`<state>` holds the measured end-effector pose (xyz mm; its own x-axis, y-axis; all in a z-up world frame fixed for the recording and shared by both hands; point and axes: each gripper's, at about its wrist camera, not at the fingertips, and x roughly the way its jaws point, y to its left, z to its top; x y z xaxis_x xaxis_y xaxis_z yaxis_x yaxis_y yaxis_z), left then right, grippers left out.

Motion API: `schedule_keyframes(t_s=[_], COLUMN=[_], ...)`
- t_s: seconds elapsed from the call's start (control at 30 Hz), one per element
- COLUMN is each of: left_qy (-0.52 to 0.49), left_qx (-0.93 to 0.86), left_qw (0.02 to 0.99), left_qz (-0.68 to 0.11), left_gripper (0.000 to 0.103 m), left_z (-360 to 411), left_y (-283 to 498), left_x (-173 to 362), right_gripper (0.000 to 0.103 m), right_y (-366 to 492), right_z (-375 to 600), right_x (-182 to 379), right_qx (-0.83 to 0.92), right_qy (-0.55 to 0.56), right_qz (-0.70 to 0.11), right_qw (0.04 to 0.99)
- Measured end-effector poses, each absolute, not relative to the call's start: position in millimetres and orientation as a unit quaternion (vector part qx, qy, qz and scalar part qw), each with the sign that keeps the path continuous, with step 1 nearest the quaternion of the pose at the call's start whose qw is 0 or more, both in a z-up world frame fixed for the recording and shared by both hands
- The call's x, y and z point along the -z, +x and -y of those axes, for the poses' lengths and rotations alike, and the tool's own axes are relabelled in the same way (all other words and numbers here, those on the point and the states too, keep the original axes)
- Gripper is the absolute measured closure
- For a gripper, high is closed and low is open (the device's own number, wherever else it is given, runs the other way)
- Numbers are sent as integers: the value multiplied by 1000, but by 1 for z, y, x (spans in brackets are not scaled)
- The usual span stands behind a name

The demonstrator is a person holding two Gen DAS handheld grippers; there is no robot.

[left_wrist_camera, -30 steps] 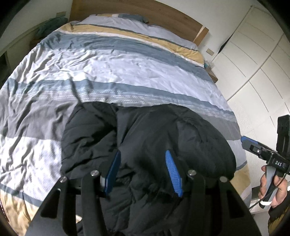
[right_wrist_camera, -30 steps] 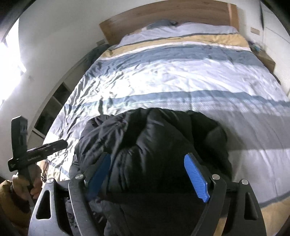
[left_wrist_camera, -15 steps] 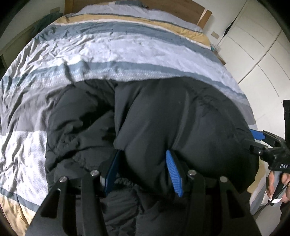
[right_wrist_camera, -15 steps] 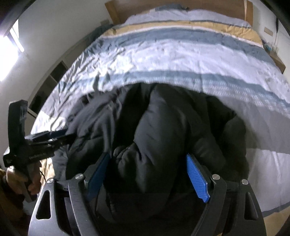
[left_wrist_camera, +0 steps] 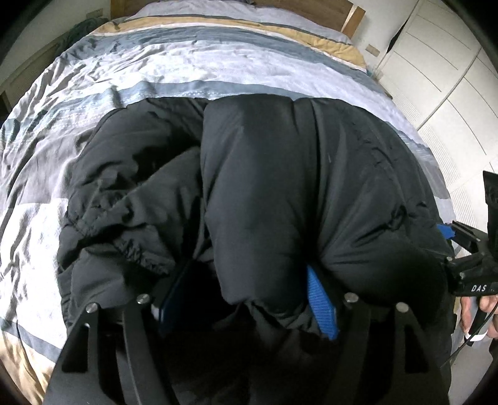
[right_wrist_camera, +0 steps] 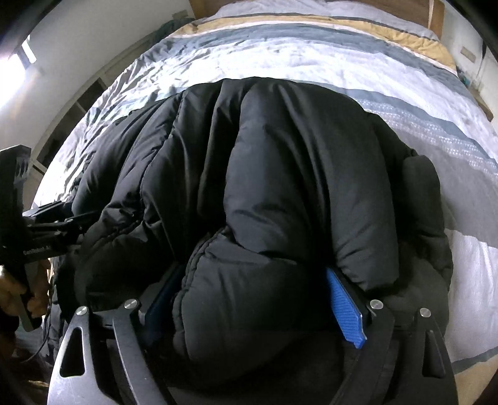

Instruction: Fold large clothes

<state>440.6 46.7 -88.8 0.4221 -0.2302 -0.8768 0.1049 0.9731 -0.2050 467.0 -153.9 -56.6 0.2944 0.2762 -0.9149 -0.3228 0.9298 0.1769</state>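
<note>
Both sets of jaws are spreading apart at this moment, each with a puffy fold of the black down jacket (left_wrist_camera: pixel 280 187) between its blue pads. On the left gripper (left_wrist_camera: pixel 246 296), the left pad sits in shadow and apart from the cloth, while the right pad (left_wrist_camera: pixel 322 303) lies against the side of the quilted roll, so the hold looks loose rather than clamped. On the right gripper (right_wrist_camera: pixel 255 308), a thick padded bulge fills nearly the whole gap between the widely spread fingers; whether the pads press on it cannot be told for certain.

In the left wrist view, from the left: the striped duvet (left_wrist_camera: pixel 124 71) in grey, pale blue and tan bands covers the bed, the jacket lies bundled on its near part, and at the right edge the right gripper's black body shows white letters reading "DAS", held in a person's hand (left_wrist_camera: pixel 479 311). White cupboard doors (left_wrist_camera: pixel 448 87) stand beyond.

In the right wrist view, from the left: the left gripper's black frame carries small white lettering, too blurred to read surely, gripped by a hand (right_wrist_camera: pixel 21 293). The jacket fills the middle, with the wooden headboard (right_wrist_camera: pixel 435 12) at the far end.
</note>
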Motion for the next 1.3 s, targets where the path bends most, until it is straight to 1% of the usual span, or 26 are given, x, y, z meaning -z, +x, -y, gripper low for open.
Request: schedule_keyframes(t_s=[0.17, 0.3, 0.5, 0.63, 0.73, 0.8, 0.9, 1.03, 1.17, 1.3], left_qy=[-70, -67, -79, -80, -72, -66, -64, -83, -100, -102], left_qx=[99, 99, 111, 121, 119, 106, 90, 95, 115, 135], left_qw=[840, 845, 864, 869, 864, 855, 841, 837, 837, 832], left_qz=[-529, -521, -484, -473, -484, -503, -530, -533, -526, -528], left_gripper=[33, 33, 33, 33, 33, 33, 33, 33, 33, 33], left_z=[-59, -61, -46, -25, -8, -4, -7, -19, -30, -41], left_y=[428, 414, 405, 413, 420, 426, 427, 423, 417, 416], left_x=[78, 59, 16, 2, 11, 28, 54, 75, 79, 72], right_gripper=[16, 16, 16, 16, 16, 16, 16, 16, 16, 16], right_y=[458, 449, 440, 445, 455, 463, 470, 468, 459, 446], right_z=[168, 185, 193, 189, 184, 178, 173, 172, 180, 177], right_x=[50, 41, 5, -17, -21, -12, 13, 46, 53, 46], right_qx=[-185, -181, -195, -207, -218, -223, -219, -197, -166, -130], right_qy=[-20, -6, -11, -16, -16, -17, -25, -30, -3, -8], right_qz=[-576, -586, -561, -537, -527, -529, -549, -574, -583, -592], right_qw=[796, 790, 805, 818, 821, 819, 806, 794, 795, 795])
